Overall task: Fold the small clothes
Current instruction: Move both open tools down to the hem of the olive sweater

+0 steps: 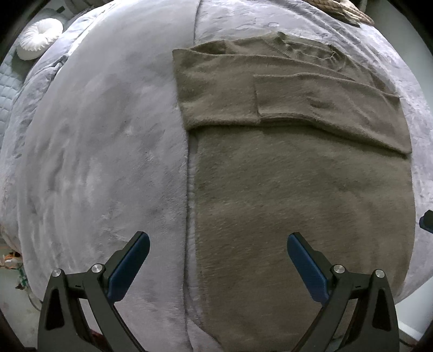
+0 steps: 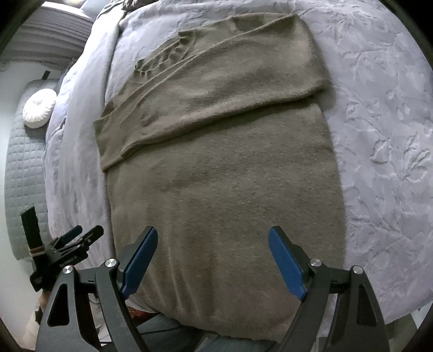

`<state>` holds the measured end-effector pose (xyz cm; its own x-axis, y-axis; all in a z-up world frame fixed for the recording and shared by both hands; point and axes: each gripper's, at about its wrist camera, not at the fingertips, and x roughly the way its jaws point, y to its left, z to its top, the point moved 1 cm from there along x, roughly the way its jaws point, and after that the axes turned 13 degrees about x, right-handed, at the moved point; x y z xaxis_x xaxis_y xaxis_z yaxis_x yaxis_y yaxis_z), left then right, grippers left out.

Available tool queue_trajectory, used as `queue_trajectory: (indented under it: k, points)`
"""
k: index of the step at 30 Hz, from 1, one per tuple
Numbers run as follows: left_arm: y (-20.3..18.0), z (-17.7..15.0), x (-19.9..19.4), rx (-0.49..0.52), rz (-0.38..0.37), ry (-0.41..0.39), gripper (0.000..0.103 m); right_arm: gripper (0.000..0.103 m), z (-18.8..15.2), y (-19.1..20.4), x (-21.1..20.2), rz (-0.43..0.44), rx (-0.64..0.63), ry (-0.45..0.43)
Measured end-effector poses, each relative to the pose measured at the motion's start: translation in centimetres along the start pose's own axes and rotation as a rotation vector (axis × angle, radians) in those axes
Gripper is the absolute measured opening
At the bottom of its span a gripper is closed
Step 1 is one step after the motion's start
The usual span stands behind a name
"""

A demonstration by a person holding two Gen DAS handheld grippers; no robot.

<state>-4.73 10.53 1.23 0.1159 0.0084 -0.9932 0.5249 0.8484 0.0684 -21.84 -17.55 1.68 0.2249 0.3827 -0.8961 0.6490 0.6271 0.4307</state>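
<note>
An olive-brown fuzzy sweater [image 1: 297, 195] lies flat on a lilac bedspread [image 1: 108, 140], both sleeves folded across its chest and the collar at the far end. My left gripper [image 1: 217, 238] hangs open straight above the sweater's left edge, with nothing between its blue pads. In the right wrist view the same sweater [image 2: 222, 189] fills the middle, its hem hanging over the near edge of the bed. My right gripper [image 2: 212, 232] stands open above the lower body of the sweater, holding nothing. The left gripper [image 2: 73, 238] shows at the lower left of that view.
A white round cushion [image 1: 38, 38] sits on a grey quilted surface [image 2: 24, 168] beyond the bed's left side. A woven basket-like thing [image 1: 341, 10] rests at the far edge of the bed. The bedspread [image 2: 379, 135] extends to the right of the sweater.
</note>
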Motion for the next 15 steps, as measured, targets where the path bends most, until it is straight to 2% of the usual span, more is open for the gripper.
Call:
queue_trajectory:
  k: [5,9,12,15]
  points:
    - [-0.1,-0.3,0.3,0.031,-0.034,0.012,0.102,0.087,0.1,-0.8,0.2,-0.005,0.024,0.009]
    - [-0.4,-0.9,0.6,0.071,-0.098,0.013,0.102,0.087,0.0,-1.8,0.5,-0.011,0.034,0.025]
    - [-0.1,-1.7,1.0,0.103,-0.136,0.023,0.102,0.087,-0.5,-3.2,0.8,-0.05,0.022,0.034]
    - [0.4,-3.2,2.3,0.124,-0.185,0.066,0.102,0.087,-1.2,-5.4,1.0,-0.082,0.035,0.067]
